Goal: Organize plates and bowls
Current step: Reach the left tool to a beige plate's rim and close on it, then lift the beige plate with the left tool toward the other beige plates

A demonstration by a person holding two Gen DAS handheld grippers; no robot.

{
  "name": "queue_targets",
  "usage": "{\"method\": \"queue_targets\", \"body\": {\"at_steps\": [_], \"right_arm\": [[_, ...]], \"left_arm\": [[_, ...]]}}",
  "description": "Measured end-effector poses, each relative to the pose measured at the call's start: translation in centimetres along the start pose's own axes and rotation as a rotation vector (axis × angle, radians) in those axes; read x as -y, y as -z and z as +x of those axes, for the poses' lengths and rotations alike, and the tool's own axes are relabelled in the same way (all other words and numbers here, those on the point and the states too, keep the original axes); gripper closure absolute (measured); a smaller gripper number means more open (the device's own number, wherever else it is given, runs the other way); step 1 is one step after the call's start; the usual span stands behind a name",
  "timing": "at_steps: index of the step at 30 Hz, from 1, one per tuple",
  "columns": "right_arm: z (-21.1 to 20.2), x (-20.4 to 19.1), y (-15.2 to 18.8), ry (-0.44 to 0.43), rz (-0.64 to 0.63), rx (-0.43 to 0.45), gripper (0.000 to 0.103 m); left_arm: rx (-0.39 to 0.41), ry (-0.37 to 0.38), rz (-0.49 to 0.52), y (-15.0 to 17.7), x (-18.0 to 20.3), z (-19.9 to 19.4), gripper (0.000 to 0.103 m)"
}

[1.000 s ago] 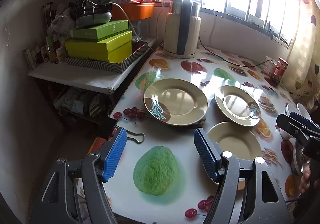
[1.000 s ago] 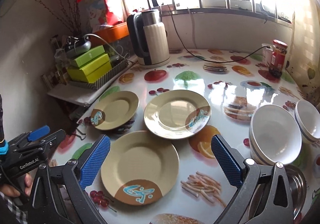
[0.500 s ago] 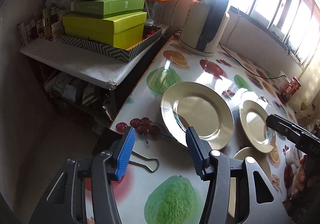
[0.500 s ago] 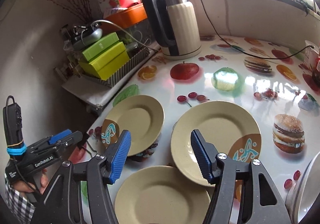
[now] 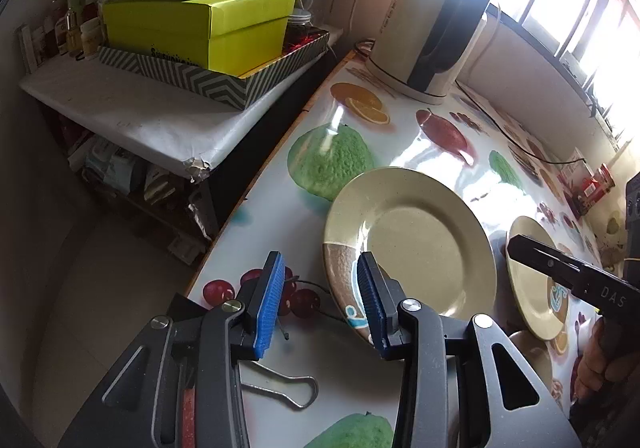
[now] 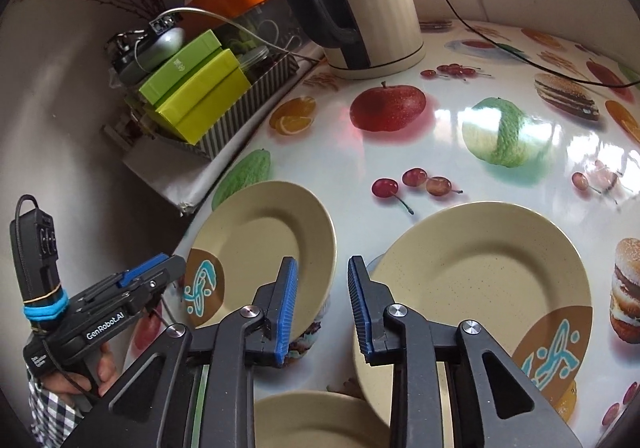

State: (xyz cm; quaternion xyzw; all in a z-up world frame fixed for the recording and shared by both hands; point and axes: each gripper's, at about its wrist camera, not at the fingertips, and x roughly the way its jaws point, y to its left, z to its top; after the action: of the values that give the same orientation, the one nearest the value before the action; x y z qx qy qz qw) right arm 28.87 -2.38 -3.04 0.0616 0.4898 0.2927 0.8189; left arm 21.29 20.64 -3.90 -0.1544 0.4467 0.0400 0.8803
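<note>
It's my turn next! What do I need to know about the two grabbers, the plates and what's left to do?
Left gripper: open, jaws just been closing, straddling one rim of the left plate, not pinching it.
Right gripper: open, jaws also just been closing, that plate's opposite rim in its gap.
Second plate and third plate lie on the table.
Done: nothing stacked.
Left: stack the plates; the bowls are out of view.

Ahead of my tools, a fruit-print table (image 5: pixel 280 208) meets sunlit windows (image 5: pixel 560 0). Left of my tools: a white shelf (image 5: pixel 132 116), bare wall (image 6: pixel 60 108).
</note>
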Motion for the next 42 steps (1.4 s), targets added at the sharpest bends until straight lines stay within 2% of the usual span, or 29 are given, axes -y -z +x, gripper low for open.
{"method": "queue_targets", "body": {"at_steps": [7, 9, 19, 24, 42], "right_arm": [[1.8, 0.9, -0.6, -0.007, 0.034, -0.031, 0.079], [2.2, 1.1, -0.5, -0.017, 0.049, -0.042, 0.079], [3.1, 1.5, -0.7, -0.053, 0.077, -0.056, 0.089], [3.5, 1.7, -0.7, -0.071, 0.102, -0.062, 0.091], [3.0, 1.7, -0.6, -0.079, 0.117, -0.047, 0.091]], "left_arm": [[-0.033, 0.047, -0.023, -0.2, -0.2, 1.1, 0.065], [-0.048, 0.064, -0.031, -0.2, -0.3, 1.4, 0.070], [-0.060, 0.089, -0.040, -0.1, -0.4, 1.8, 0.073], [-0.062, 0.102, -0.034, -0.2, -0.3, 1.9, 0.079], [-0.050, 0.087, -0.033, 0.0, 0.2, 1.4, 0.080]]}}
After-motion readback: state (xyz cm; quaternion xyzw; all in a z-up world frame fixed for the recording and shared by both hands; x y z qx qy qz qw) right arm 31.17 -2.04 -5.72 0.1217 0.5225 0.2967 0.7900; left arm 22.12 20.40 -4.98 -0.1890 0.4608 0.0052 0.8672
